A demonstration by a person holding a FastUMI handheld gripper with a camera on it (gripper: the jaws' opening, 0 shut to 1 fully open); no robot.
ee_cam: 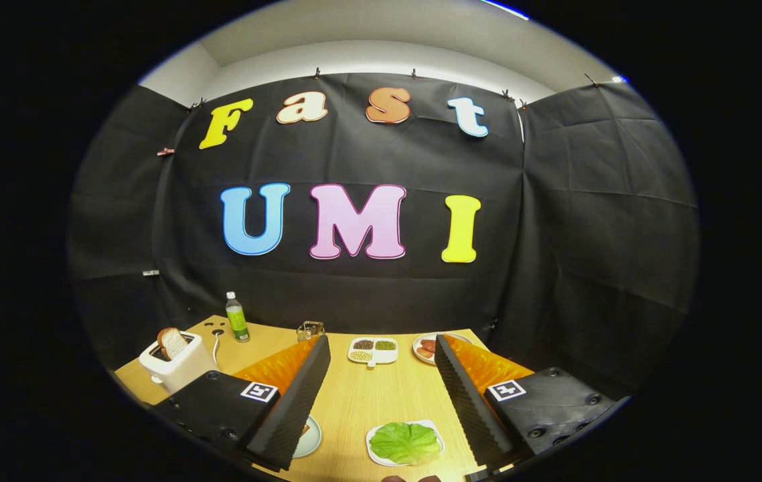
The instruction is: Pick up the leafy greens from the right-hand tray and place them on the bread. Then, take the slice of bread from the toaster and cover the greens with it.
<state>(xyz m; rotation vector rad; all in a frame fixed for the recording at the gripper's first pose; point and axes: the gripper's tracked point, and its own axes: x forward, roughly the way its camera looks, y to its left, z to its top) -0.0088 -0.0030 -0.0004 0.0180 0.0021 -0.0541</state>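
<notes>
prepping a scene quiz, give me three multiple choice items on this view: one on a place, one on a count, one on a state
1. Where does the green leafy lettuce on its white plate lie?
A. between the fingers of the hand-held gripper
B. beside the toaster
C. behind the bottle

2. How many compartments has the white divided dish of grains?
A. one
B. three
C. six

3. What state is the slice of brown-crusted bread in?
A. flat on the wooden table
B. standing up in the white toaster
C. held by the fingers

Answers: 1 A, the lettuce sits in the open gap; 2 B, three fills show; 3 B, the slice pokes out of the slot.
</notes>
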